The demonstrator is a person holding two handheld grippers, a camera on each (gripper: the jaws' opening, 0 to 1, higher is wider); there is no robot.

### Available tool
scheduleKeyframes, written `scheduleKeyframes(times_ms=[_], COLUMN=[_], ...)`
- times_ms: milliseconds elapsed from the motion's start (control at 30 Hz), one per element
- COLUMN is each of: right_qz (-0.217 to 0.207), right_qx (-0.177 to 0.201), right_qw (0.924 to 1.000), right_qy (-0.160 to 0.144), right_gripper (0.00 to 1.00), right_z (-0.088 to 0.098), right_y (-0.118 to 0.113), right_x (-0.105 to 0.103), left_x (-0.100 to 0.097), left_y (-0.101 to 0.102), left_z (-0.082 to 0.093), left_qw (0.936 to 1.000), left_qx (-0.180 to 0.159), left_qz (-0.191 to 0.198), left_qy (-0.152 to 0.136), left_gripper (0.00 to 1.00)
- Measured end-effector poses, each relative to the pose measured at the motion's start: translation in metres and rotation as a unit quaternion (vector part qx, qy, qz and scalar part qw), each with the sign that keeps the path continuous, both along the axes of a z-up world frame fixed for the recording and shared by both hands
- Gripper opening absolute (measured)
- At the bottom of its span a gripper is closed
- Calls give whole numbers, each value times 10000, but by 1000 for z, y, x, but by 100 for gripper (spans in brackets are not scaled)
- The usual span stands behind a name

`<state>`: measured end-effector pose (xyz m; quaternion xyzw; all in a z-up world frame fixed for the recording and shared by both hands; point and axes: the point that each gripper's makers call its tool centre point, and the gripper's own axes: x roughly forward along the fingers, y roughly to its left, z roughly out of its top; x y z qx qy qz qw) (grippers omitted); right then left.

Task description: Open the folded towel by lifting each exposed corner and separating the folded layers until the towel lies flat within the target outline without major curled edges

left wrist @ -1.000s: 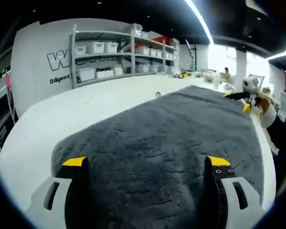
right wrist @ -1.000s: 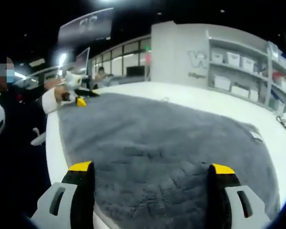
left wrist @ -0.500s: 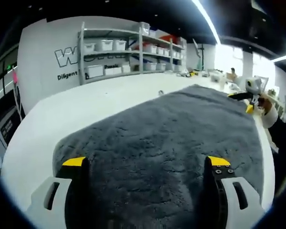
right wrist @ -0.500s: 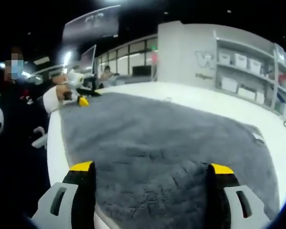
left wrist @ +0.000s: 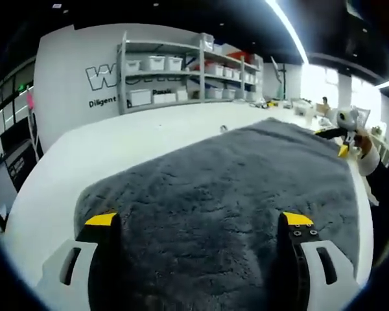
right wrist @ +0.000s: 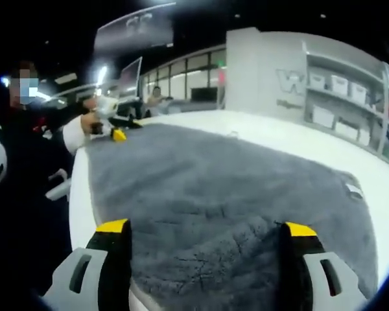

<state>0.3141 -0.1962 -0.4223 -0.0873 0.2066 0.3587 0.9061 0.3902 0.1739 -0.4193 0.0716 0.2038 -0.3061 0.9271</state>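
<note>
On the white table [left wrist: 84,149] the grey towel [left wrist: 233,188] lies spread flat, unchanged over the last second; only the views have drifted. Left gripper [left wrist: 198,223] and right gripper [right wrist: 207,230] hover spread and empty, so unfolding looks nearly finished.

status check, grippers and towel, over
Left gripper open over towel, holding nothing. Right gripper open at the opposite end. Towel spread flat on the table. Nothing in the way.
</note>
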Motion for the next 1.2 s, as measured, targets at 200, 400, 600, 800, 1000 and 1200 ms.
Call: scheduleKeyframes(times_ms=[200,400,600,800,1000,1200], right_qz=[-80,-164,151,286,343,141], right_qx=[95,132,-30,500,1117,937], right_qw=[9998,9996,9979,9889,9792,9813], right_qy=[-129,-191,-621,-1373,-1656,-1676], right_gripper=[93,91,81,85,100,100], right_z=[1,3,16,57,90,95], right_y=[0,1,4,8,7,-3], right_x=[-3,-7,-13,-14,-24,-25], left_x=[1,4,10,15,-1,-20], left_y=[6,4,17,27,26,40], left_z=[0,0,2,28,68,94], left_qw=[10000,9999,9997,9954,9848,9809], left_qx=[4,-149,-212,-954,-1652,-1096], left_qz=[-1,-44,-86,76,232,716], left_qy=[-77,-10,14,-101,-493,-1438], left_gripper=[100,100,100,100,98,89])
